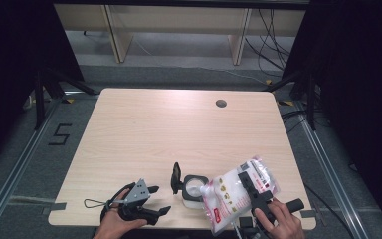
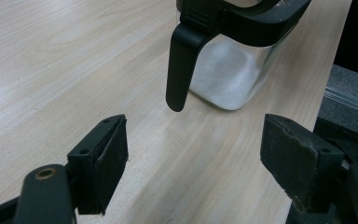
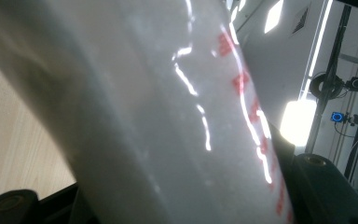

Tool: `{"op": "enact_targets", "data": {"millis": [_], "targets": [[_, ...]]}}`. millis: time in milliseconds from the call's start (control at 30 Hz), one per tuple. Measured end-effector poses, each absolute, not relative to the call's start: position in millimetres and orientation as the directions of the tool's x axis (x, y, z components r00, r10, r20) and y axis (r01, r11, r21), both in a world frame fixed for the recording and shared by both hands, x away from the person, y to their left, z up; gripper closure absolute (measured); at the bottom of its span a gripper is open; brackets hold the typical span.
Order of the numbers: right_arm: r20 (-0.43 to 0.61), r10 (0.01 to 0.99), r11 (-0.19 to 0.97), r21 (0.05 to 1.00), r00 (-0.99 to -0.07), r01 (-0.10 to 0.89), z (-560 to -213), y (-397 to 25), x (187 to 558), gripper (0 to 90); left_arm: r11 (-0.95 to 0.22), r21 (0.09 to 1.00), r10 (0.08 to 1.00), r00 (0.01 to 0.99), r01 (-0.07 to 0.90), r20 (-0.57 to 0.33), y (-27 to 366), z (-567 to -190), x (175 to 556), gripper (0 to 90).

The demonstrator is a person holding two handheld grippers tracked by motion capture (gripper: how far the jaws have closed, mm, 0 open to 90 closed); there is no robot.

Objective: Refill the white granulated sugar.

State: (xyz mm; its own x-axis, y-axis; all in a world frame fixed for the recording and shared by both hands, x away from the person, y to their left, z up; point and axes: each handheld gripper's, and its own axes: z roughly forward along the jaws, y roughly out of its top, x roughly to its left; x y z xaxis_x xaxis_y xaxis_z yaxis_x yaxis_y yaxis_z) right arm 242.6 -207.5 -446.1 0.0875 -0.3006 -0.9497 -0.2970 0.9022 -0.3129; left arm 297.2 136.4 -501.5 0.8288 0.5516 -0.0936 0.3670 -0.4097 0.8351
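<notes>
Right gripper (image 1: 251, 191) clamped on white bag (image 1: 229, 196) tilted over clear jar (image 1: 194, 191) at lower centre of worktop (image 1: 144, 134), left gripper (image 1: 156, 199) jaws wide apart, lower left, near the jar's black handle (image 2: 182, 70)

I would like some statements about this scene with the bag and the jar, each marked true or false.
1. The right tongs grip the bag. True.
2. The left tongs are shut on the jar's handle. False: they are open, short of the handle.
3. The jar holds white grains. True.
4. The bag lies flat at the table's far edge. False: it is held tilted over the jar, near the front edge.
</notes>
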Motion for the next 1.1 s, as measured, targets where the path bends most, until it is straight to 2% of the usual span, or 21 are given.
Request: {"op": "enact_targets", "data": {"millis": [200,233,300,500,533,800,900,933,967,1100], "targets": [[-0.950,-0.301,0.902,-0.313,0.087,-0.298,-445.7,-207.3,242.7,49.3,-0.410,0.834,0.550,0.830,0.368,-0.096,136.2,-501.8,297.2,22.8],[-0.961,-0.266,0.914,-0.275,0.072,-0.300,-448.5,-208.2,243.2,49.3,-0.413,0.835,0.549,0.831,0.363,-0.090,136.6,-501.6,297.4,22.8],[-0.953,-0.289,0.904,-0.303,0.091,-0.301,-446.1,-206.9,242.5,49.3,-0.422,0.831,0.549,0.831,0.363,-0.085,137.5,-500.7,296.9,22.8],[-0.955,-0.279,0.903,-0.295,0.095,-0.313,-446.3,-205.8,243.3,49.4,-0.428,0.836,0.544,0.837,0.343,-0.065,139.2,-500.1,297.6,22.7],[-0.956,-0.281,0.903,-0.294,0.088,-0.312,-446.6,-206.0,243.4,49.4,-0.416,0.831,0.559,0.825,0.370,-0.088,138.4,-500.6,296.2,22.7],[-0.954,-0.283,0.901,-0.299,0.096,-0.315,-446.0,-205.8,242.7,49.4,-0.410,0.836,0.552,0.829,0.366,-0.092,137.5,-501.7,296.5,22.7],[-0.950,-0.296,0.898,-0.312,0.098,-0.309,-444.7,-205.3,242.0,49.4,-0.431,0.836,0.539,0.840,0.341,-0.065,138.6,-500.5,298.2,22.7],[-0.963,-0.259,0.912,-0.271,0.080,-0.308,-447.7,-205.8,242.2,49.4,-0.413,0.836,0.551,0.830,0.362,-0.087,137.4,-501.5,296.9,22.7],[-0.954,-0.285,0.901,-0.301,0.097,-0.312,-445.7,-205.2,241.8,49.5,-0.418,0.831,0.553,0.829,0.368,-0.089,137.2,-501.2,296.4,22.8],[-0.960,-0.267,0.911,-0.279,0.081,-0.304,-446.3,-206.6,242.3,49.4,-0.426,0.829,0.548,0.833,0.363,-0.084,137.7,-500.9,297.4,22.7]]}}
